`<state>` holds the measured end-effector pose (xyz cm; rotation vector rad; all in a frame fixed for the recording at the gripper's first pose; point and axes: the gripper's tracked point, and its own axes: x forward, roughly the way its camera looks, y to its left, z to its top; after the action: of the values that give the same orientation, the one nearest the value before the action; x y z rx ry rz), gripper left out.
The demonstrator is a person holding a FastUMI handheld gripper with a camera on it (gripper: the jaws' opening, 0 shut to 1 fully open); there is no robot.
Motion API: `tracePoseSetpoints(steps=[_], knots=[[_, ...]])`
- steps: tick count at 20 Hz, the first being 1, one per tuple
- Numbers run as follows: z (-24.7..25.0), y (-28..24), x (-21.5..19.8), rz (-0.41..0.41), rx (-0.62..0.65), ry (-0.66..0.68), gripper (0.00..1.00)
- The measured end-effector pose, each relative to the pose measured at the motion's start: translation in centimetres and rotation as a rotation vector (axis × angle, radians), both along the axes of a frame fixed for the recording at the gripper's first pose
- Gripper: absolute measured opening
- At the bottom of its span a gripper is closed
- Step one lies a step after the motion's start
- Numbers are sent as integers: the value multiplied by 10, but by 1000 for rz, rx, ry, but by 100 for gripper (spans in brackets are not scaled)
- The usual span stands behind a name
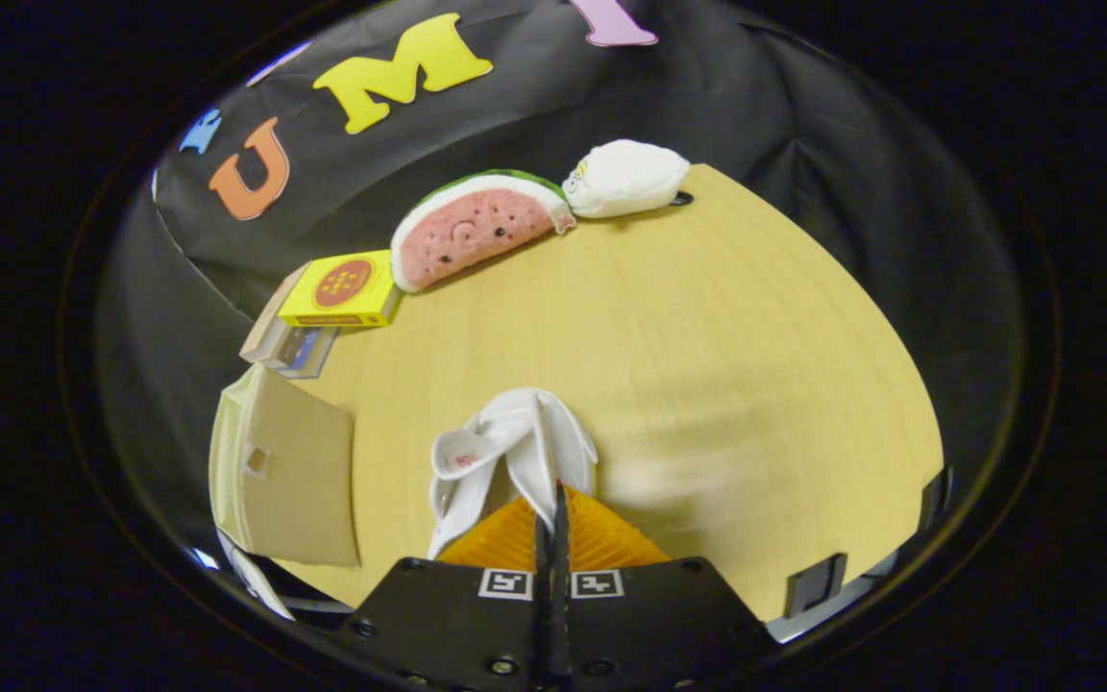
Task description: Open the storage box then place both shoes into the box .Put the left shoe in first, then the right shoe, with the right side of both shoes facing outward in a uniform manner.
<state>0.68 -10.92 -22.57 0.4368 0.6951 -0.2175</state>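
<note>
Gripper (553, 500) fingers clamped together on white shoe (505, 452) above wooden table (726, 365).

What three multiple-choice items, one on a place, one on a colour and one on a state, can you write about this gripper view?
1. Where is the watermelon plush?
A. between the yellow box and the white plush
B. between the fingers
C. on the beige flap

2. What colour is the shoe?
A. red
B. white
C. black

3. How does the gripper stand?
A. wide open
B. shut on the shoe's thin edge
C. shut on the yellow box

Key: 1 A, it lies at the table's far edge between both; 2 B, its upper is white; 3 B, the fingers meet with the edge pinched between them.
</note>
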Motion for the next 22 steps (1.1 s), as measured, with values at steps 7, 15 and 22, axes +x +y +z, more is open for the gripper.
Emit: tracePoseSetpoints(steps=[7, 15, 22], knots=[[95, 132, 2, -36, 9, -161, 0], [137, 269, 50, -31, -4, -264, 0], [100, 311, 77, -61, 9, -250, 0]])
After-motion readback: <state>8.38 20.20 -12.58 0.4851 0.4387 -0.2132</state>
